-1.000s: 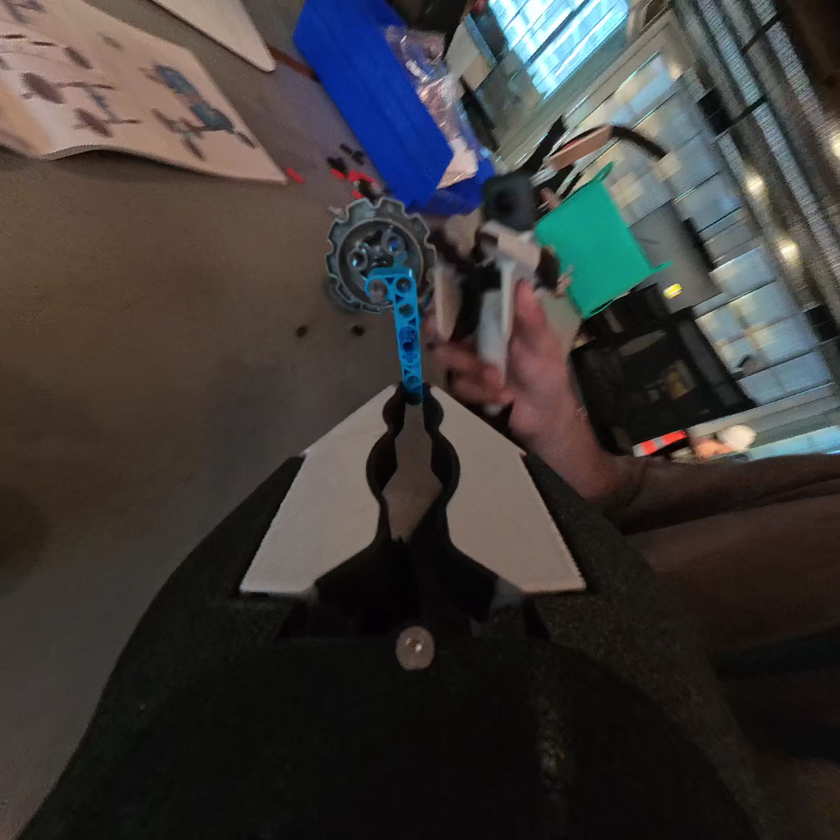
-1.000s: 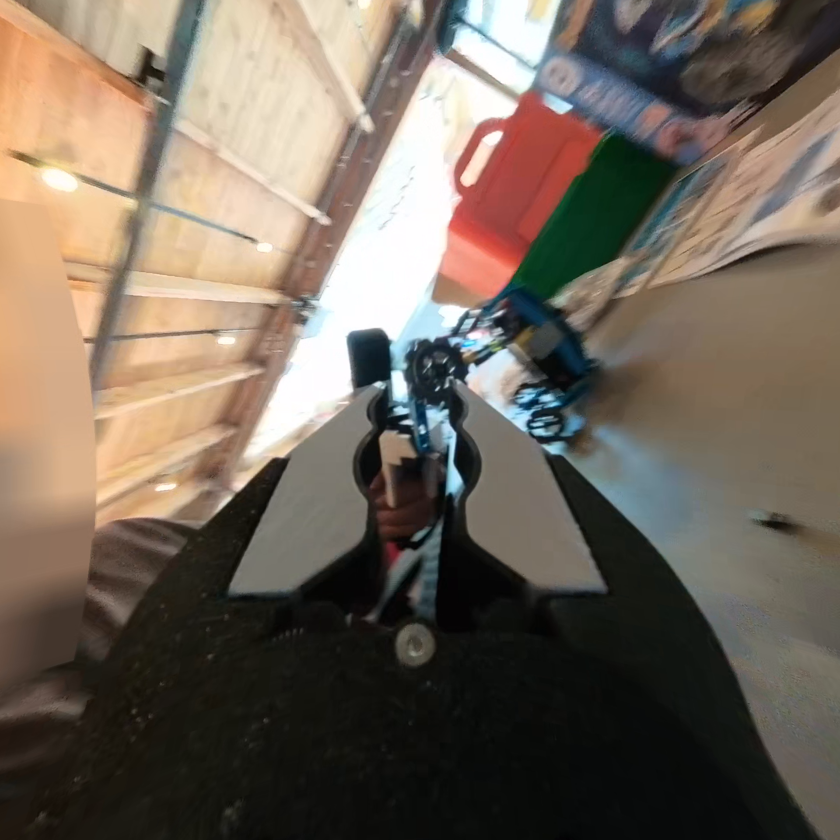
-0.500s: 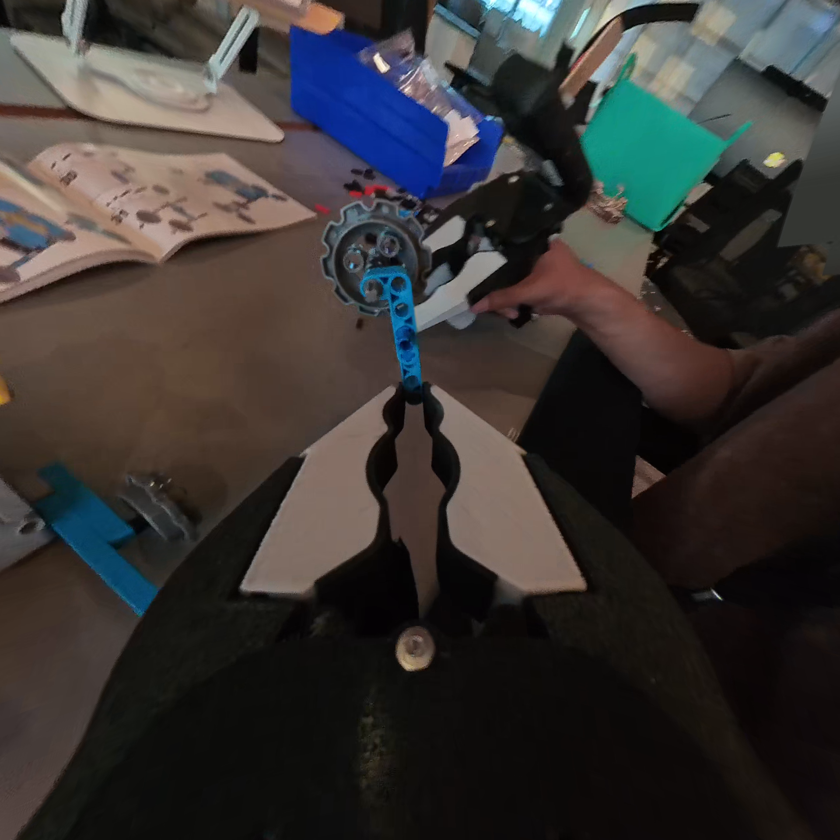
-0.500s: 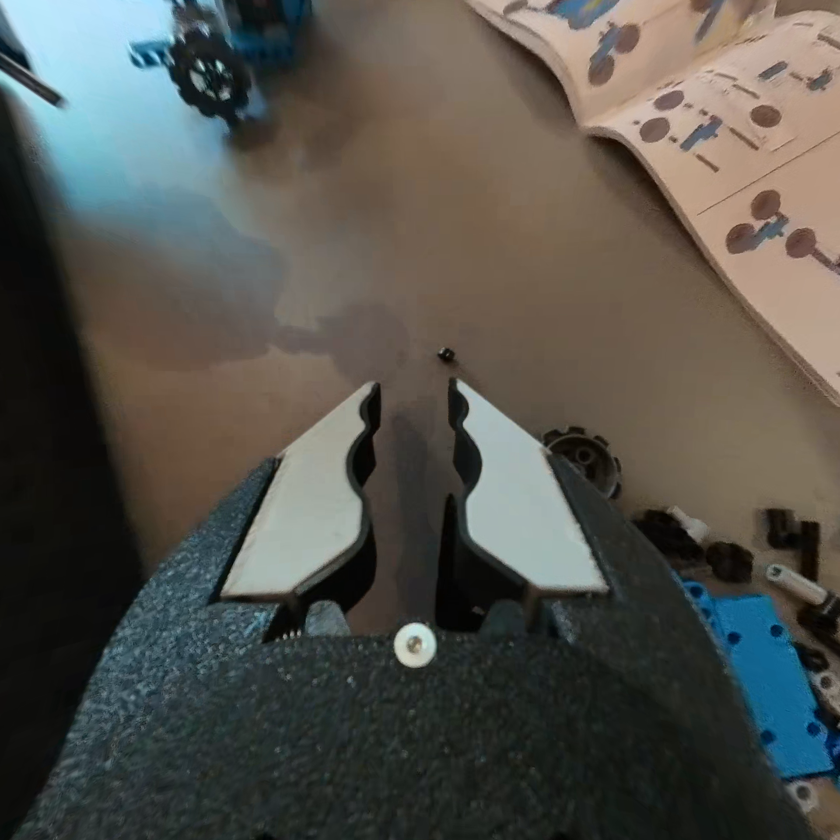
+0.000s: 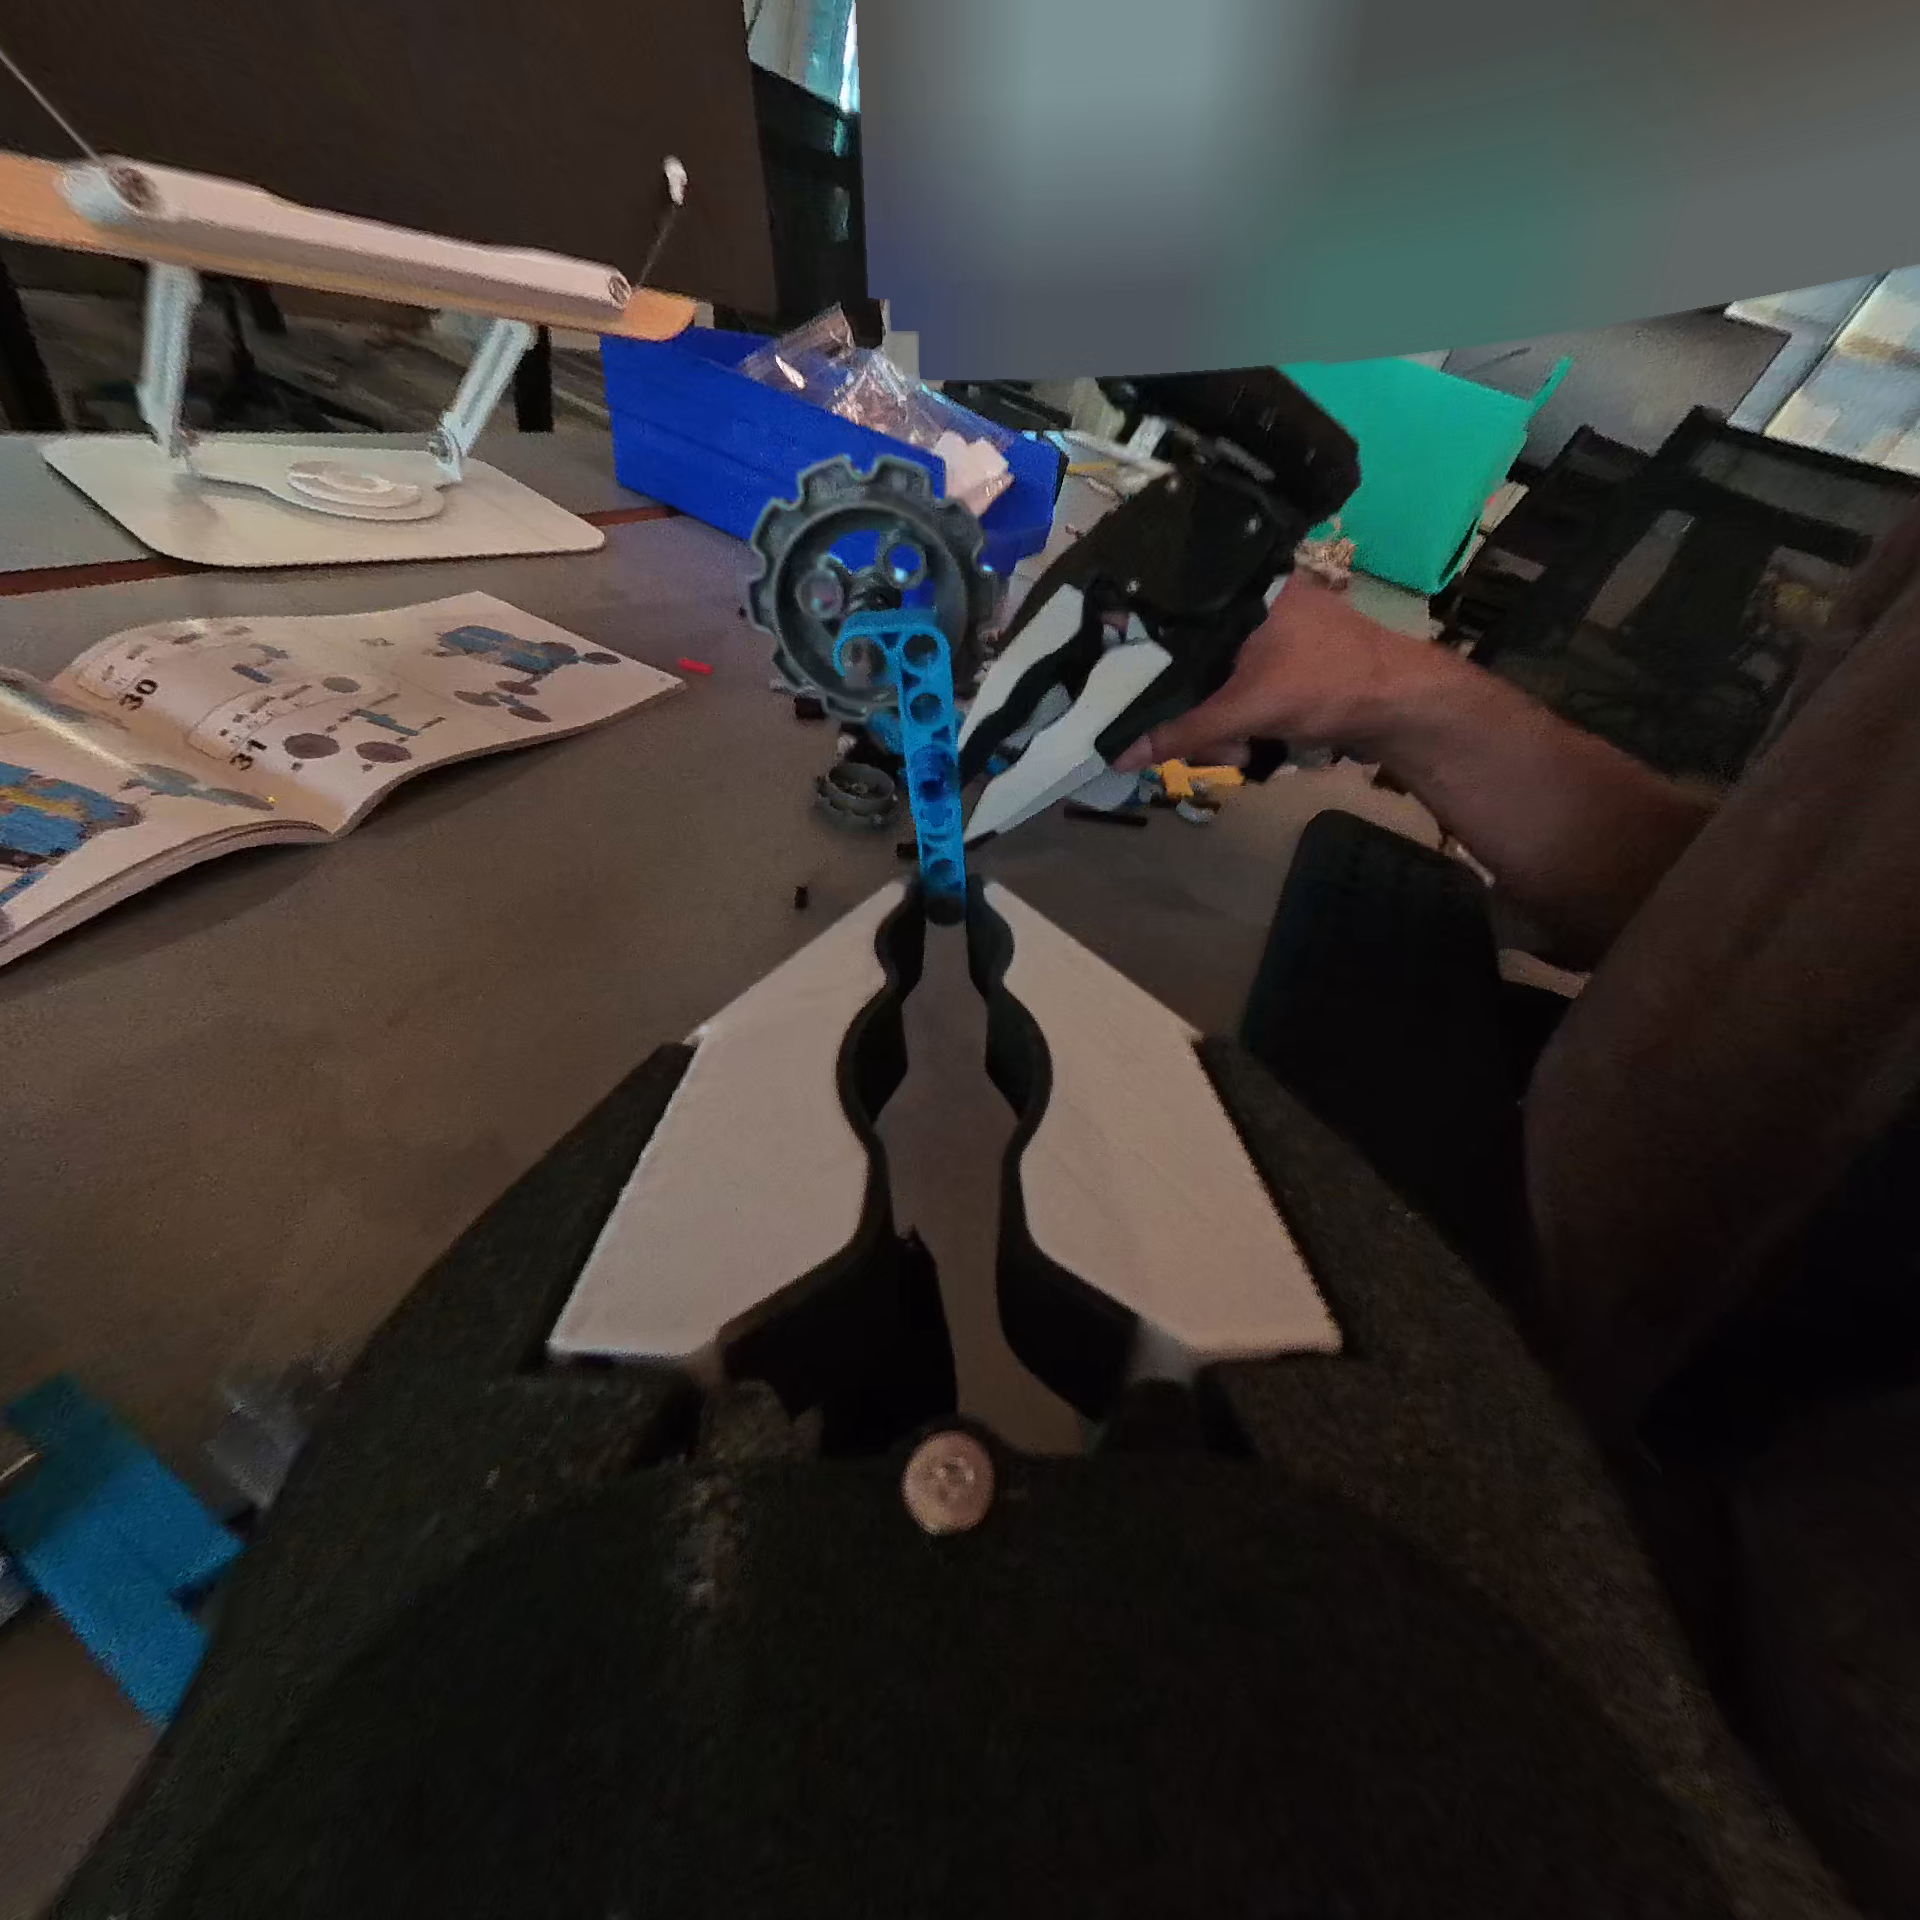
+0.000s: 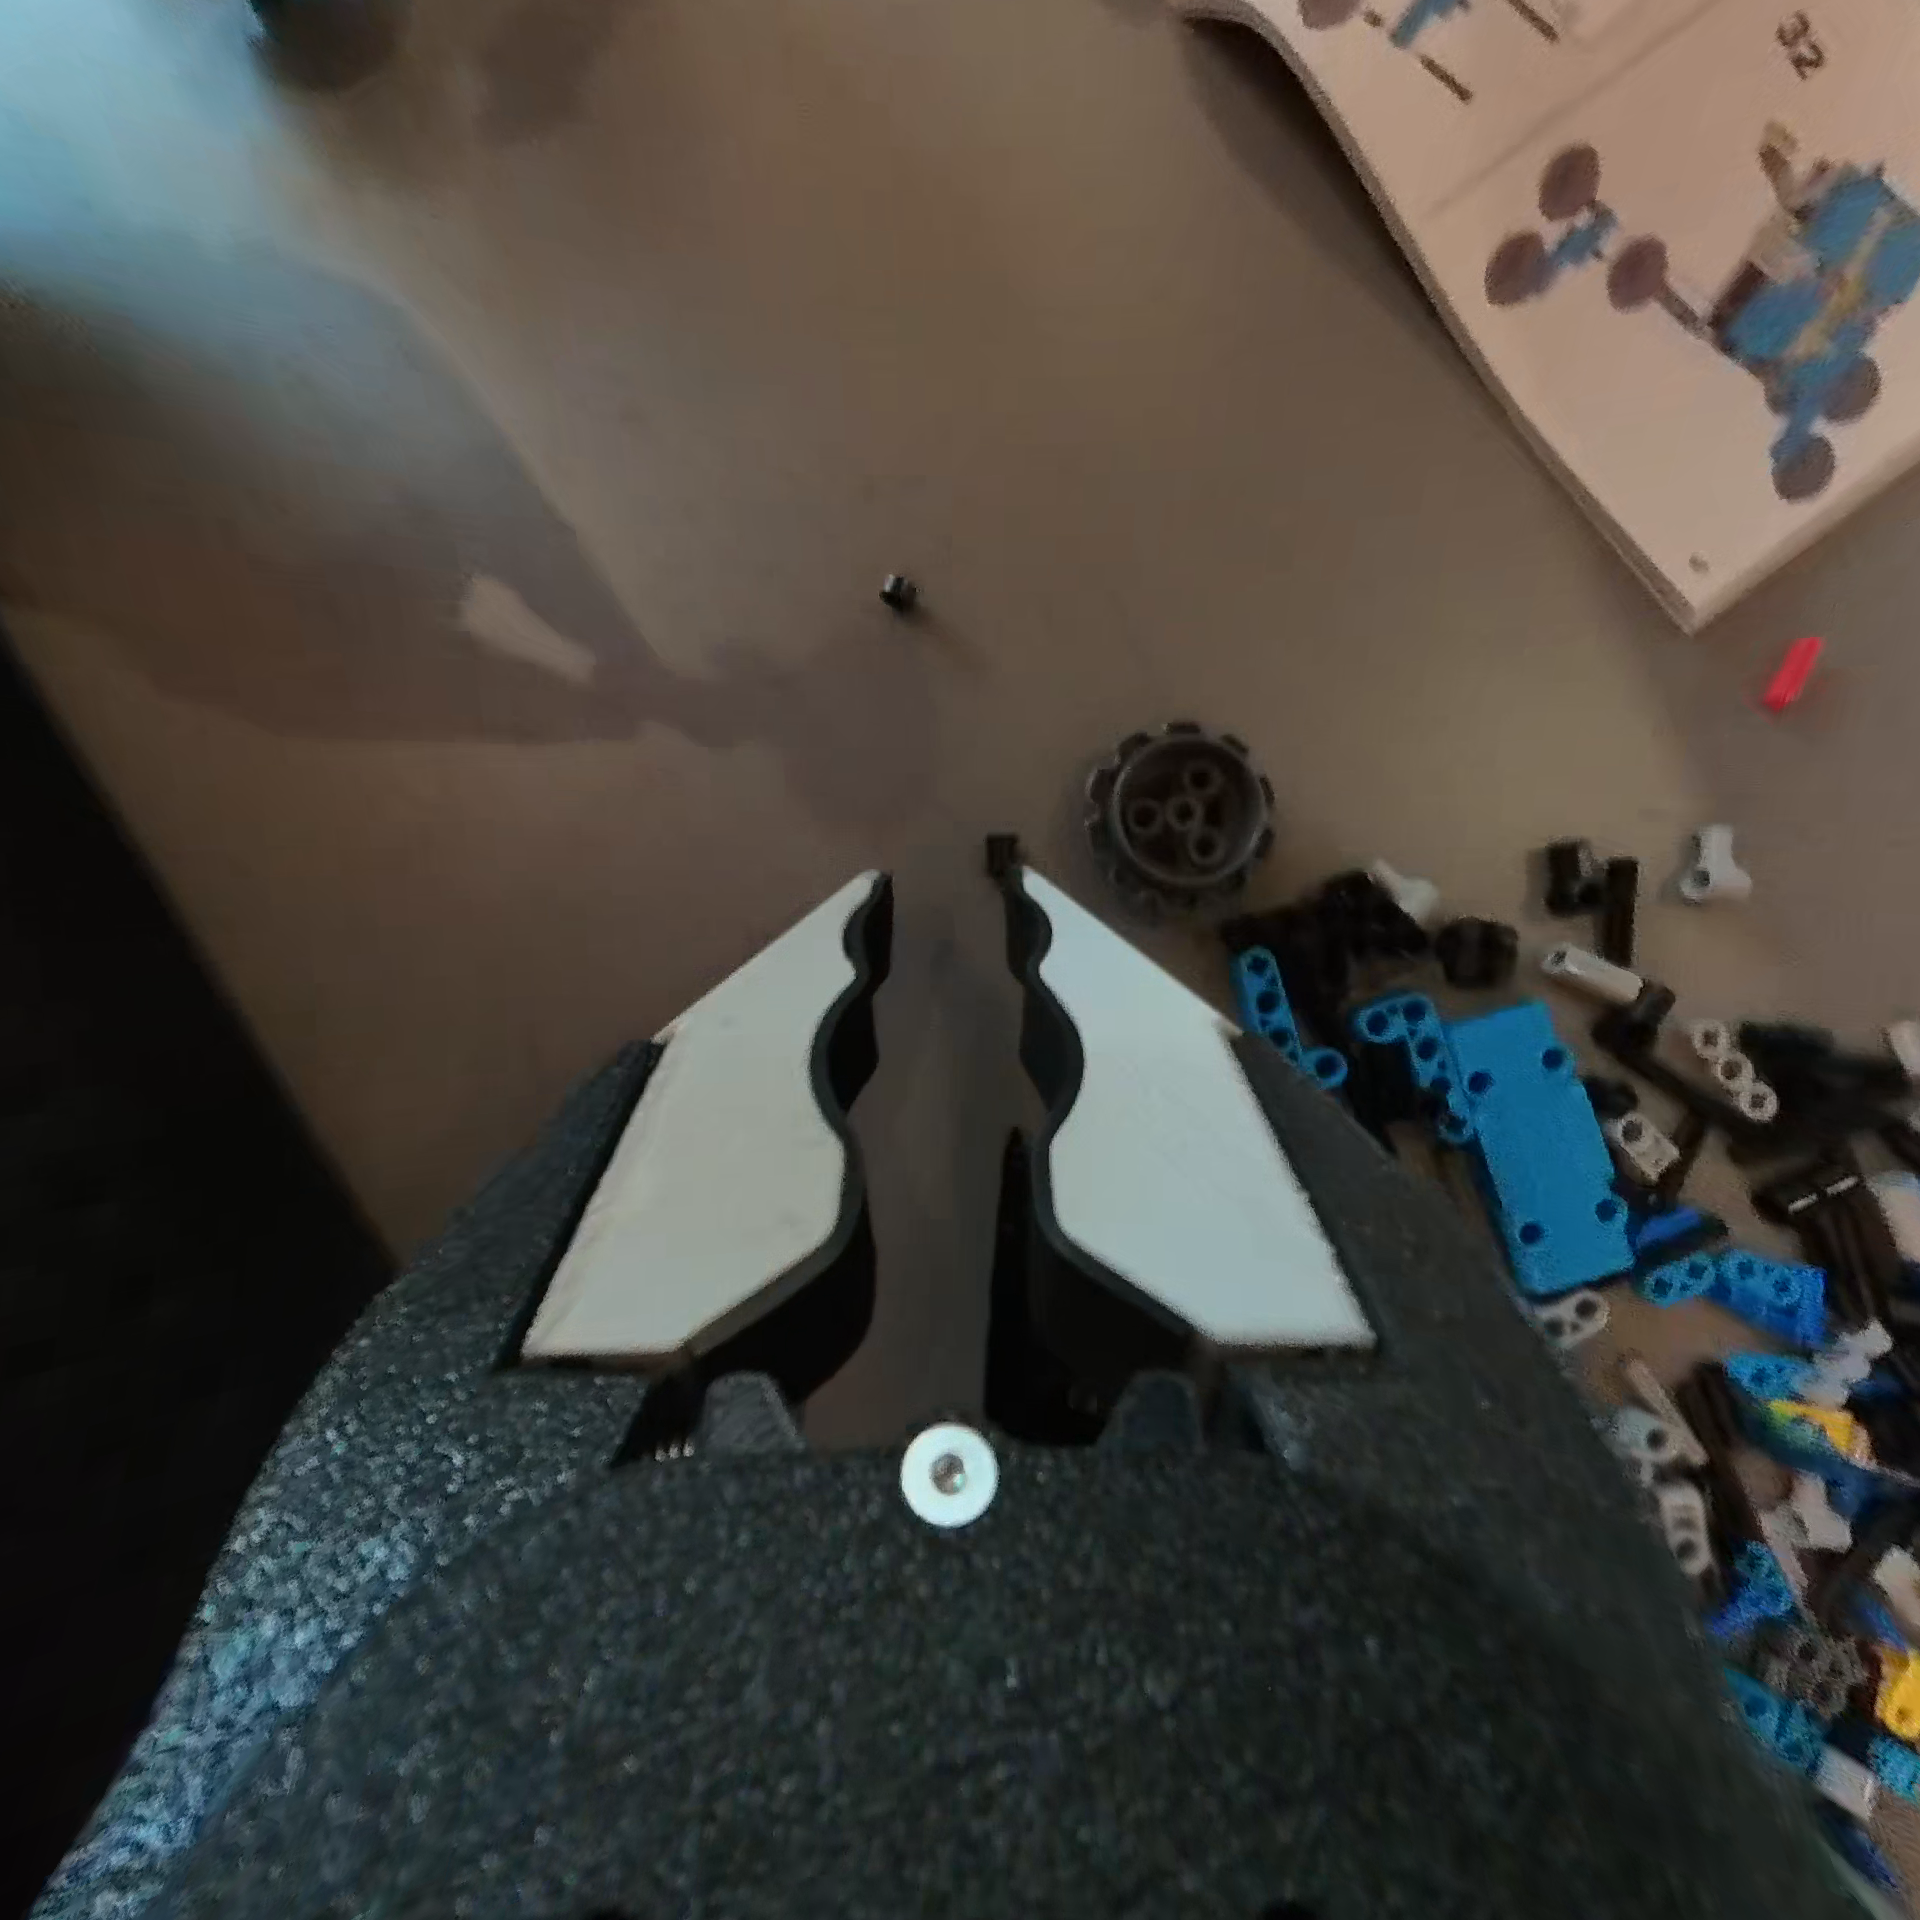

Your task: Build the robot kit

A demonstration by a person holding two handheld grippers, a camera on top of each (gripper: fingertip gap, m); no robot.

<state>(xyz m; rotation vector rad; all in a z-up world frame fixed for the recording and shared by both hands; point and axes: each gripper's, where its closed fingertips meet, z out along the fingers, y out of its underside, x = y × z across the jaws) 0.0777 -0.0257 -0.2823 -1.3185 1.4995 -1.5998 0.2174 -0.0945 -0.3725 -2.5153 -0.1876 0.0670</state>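
Left gripper (image 5: 940, 902) clamped on near end of blue beam (image 5: 920, 758), grey toothed wheel (image 5: 862, 592) pinned at far end, held above table (image 5: 364, 1039); light, stiff, top-heavy, grip mid-beam. Right gripper (image 6: 945, 894) apart, over small black pin (image 6: 1001, 854)

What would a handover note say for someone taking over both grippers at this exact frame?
Left gripper: shut on the blue beam, held off the table; a grey toothed wheel sits on the beam's far end.
Right gripper: open, empty, low over the brown table; a small black pin lies just off its fingertips.
Nearby: a second grey wheel lies flat beside the pin, a parts pile to its right, an open instruction booklet beyond.
Done: beam and wheel are joined.
Left: cannot tell from these views.
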